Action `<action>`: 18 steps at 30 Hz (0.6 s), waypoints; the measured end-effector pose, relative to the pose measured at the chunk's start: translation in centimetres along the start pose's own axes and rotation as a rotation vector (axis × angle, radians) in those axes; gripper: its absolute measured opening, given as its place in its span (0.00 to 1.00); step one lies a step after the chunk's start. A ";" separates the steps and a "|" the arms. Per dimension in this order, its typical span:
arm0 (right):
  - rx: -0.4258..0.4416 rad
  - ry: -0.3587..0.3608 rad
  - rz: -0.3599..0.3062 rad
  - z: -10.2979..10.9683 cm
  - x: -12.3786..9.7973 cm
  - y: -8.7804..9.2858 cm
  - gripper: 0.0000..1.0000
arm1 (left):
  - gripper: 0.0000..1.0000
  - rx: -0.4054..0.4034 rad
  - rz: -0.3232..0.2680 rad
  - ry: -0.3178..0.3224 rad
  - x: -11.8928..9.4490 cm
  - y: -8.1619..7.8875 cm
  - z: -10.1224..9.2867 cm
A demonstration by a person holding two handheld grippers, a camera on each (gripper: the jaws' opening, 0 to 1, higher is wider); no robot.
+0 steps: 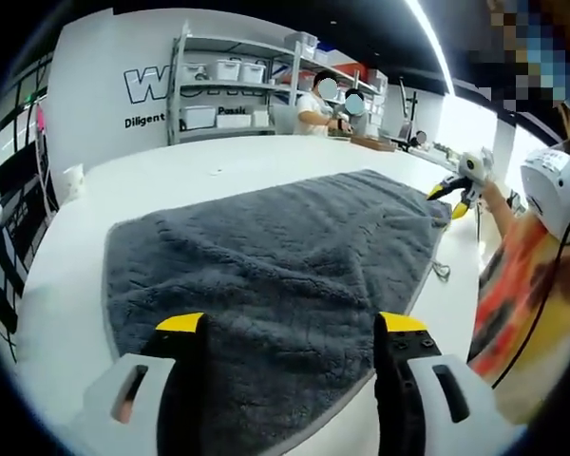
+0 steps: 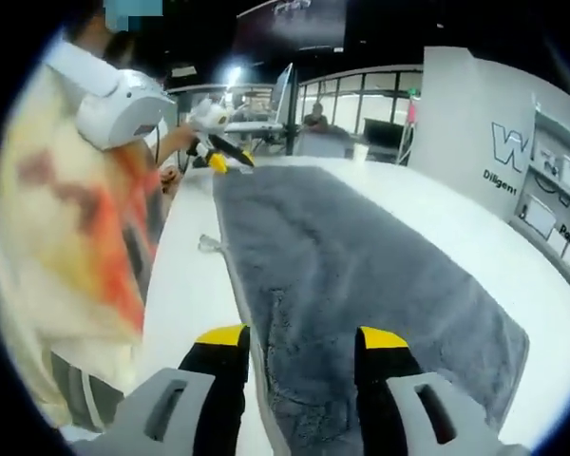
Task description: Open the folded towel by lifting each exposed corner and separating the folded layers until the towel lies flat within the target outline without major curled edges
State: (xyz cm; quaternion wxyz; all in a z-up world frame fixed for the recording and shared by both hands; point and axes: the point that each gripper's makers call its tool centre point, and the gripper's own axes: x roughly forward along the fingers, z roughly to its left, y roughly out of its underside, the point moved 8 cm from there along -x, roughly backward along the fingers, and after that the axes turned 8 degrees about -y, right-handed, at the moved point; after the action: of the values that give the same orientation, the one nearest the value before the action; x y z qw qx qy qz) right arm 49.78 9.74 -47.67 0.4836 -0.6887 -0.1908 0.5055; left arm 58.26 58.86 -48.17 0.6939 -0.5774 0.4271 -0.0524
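Observation:
A grey fluffy towel (image 1: 266,256) lies spread lengthwise on the white table (image 1: 199,166). My left gripper (image 1: 292,325) hovers open over one short end, its yellow-tipped jaws wide apart with nothing between them. At the far right corner of the towel sits my right gripper (image 1: 461,188). In the right gripper view the towel (image 2: 361,256) runs away from me, and my right gripper (image 2: 301,336) stands open astride its left long edge. The left gripper (image 2: 214,147) shows at the towel's far end. A small loop tag (image 2: 209,244) sticks out from the edge.
The person in a patterned shirt (image 2: 66,218) stands along the table's side by the towel. Shelves with white bins (image 1: 228,90) and two seated people (image 1: 328,103) are at the back. A white cup (image 1: 73,180) stands near the table's left edge.

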 end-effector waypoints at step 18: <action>-0.092 0.080 -0.072 -11.1 6.1 -9.9 0.50 | 0.98 0.020 0.005 -0.028 -1.0 0.5 -0.9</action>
State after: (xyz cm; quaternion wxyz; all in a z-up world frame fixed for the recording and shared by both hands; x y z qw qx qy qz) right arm 64.31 13.64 -42.11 0.4764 -0.7225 -0.2191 0.4505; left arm 56.83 58.86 -48.02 0.7055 -0.5701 0.4183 -0.0470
